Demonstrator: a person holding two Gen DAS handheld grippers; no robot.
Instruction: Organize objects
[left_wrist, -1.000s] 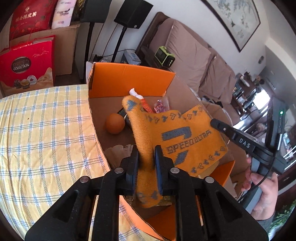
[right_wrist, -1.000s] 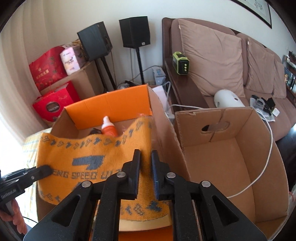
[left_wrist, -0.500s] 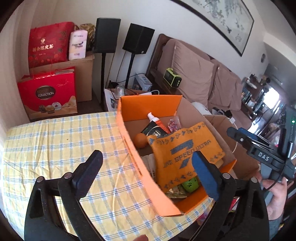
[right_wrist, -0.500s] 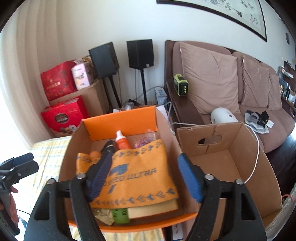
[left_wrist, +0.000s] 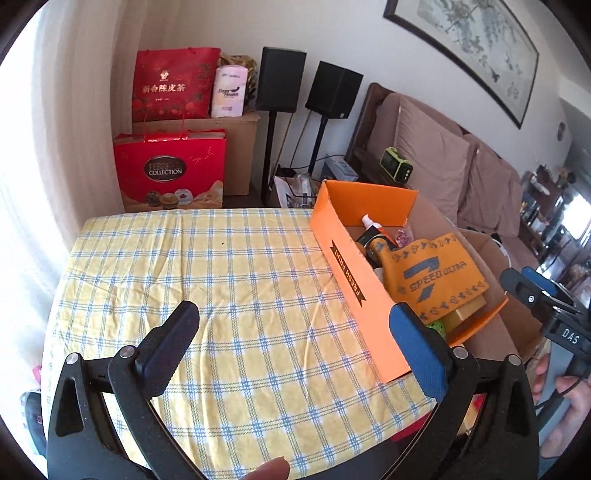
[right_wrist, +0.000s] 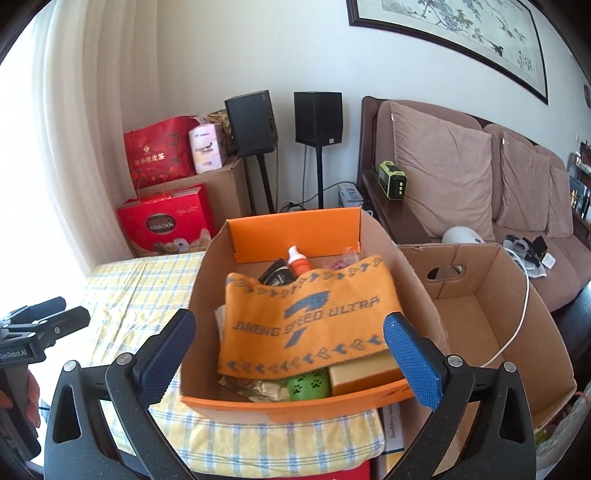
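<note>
Orange knitted towel (right_wrist: 310, 317) with blue lettering lies draped over clutter inside the orange cardboard box (right_wrist: 295, 404), ahead of the right claw (right_wrist: 290, 349). Both claws gape wide, empty; left claw (left_wrist: 295, 345) hovers over the checked worktop (left_wrist: 207, 280).

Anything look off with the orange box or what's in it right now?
Slightly. The orange towel lies draped over the other contents of the orange box rather than flat, hiding most of them. The box itself sits at the table's edge, its near side overhanging the checked cloth. Both claws, left and right, are open and empty.
</note>
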